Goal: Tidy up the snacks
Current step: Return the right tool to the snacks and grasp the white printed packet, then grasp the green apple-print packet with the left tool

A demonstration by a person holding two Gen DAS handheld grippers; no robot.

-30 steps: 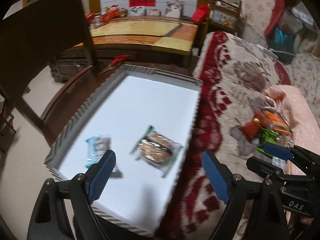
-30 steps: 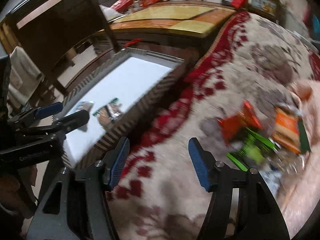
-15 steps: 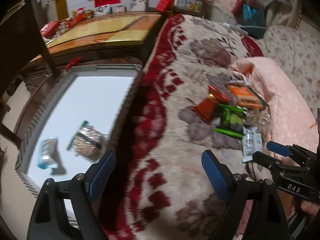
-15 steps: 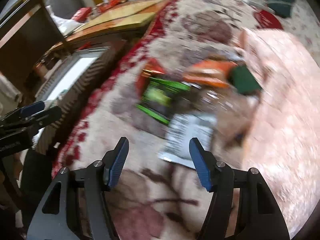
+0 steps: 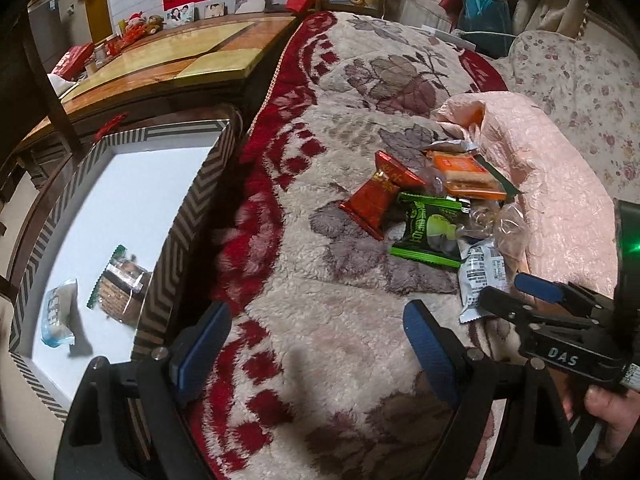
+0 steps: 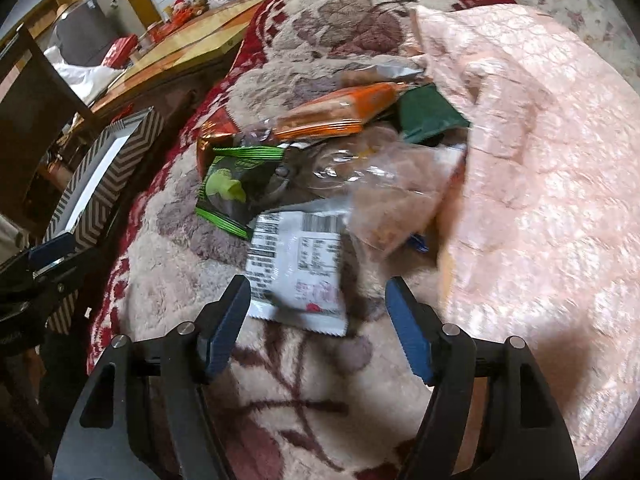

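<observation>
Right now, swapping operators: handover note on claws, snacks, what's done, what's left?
Left claw: open, empty, over the blanket beside the box.
Right claw: jaws just opened wider, nothing gripped, white packet lying between them.
Done: two snacks in the box, a brown one and a pale blue one.
Left: white packet, green, red, orange and a few more in the pile.
</observation>
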